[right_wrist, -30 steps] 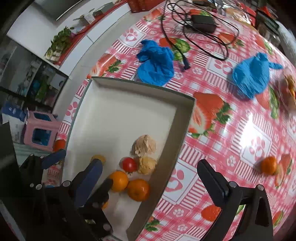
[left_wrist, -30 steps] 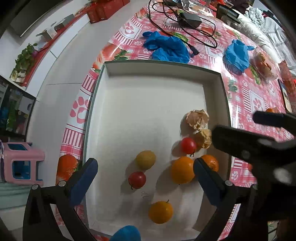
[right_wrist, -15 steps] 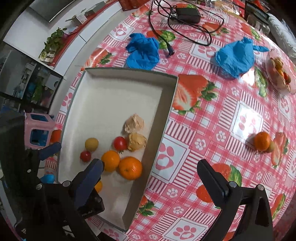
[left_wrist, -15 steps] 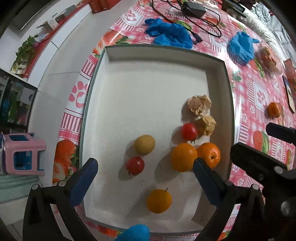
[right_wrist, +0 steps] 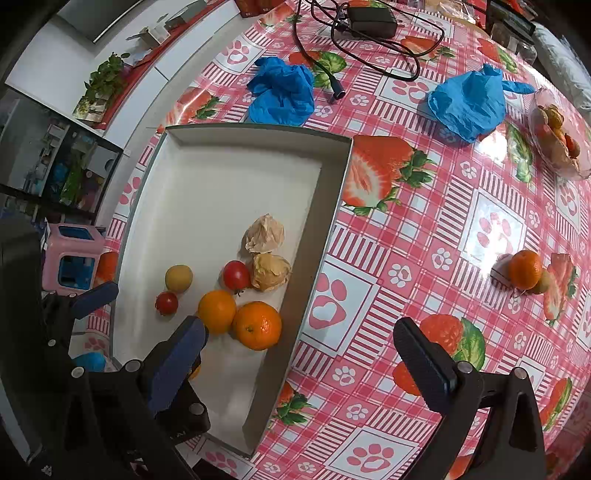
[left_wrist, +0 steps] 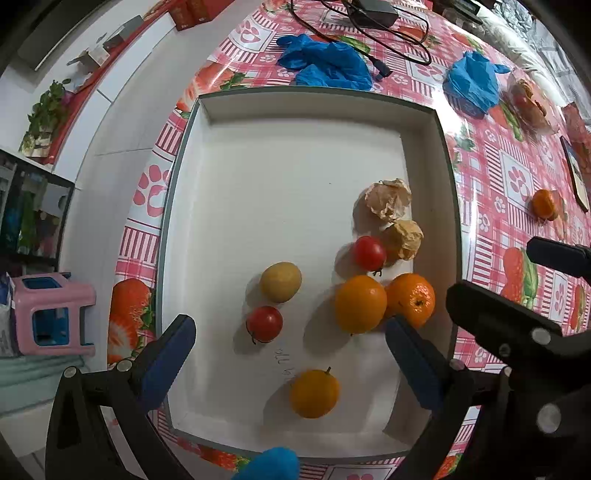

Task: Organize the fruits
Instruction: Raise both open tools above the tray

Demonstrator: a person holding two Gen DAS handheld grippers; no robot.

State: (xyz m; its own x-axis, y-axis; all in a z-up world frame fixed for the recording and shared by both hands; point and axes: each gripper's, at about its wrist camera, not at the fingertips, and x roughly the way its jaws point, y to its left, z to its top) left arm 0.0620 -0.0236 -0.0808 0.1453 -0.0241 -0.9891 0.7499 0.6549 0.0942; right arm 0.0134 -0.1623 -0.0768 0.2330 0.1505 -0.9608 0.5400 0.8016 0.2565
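A white box lid holds several fruits: a tangerine, an orange, a lower orange, two tomatoes, a yellow fruit and two papery husked fruits. One tangerine lies loose on the tablecloth at right. My left gripper is open and empty above the box's near end. My right gripper is open and empty over the box's right wall.
Two crumpled blue gloves lie beyond the box. A black charger with cable is at the far edge. A clear bag of fruit sits at far right. A pink stool stands on the floor left.
Both grippers have risen and pulled back, so the box and table look smaller. The right gripper has shifted right, bringing the loose tangerine more into view. Nothing was grasped.
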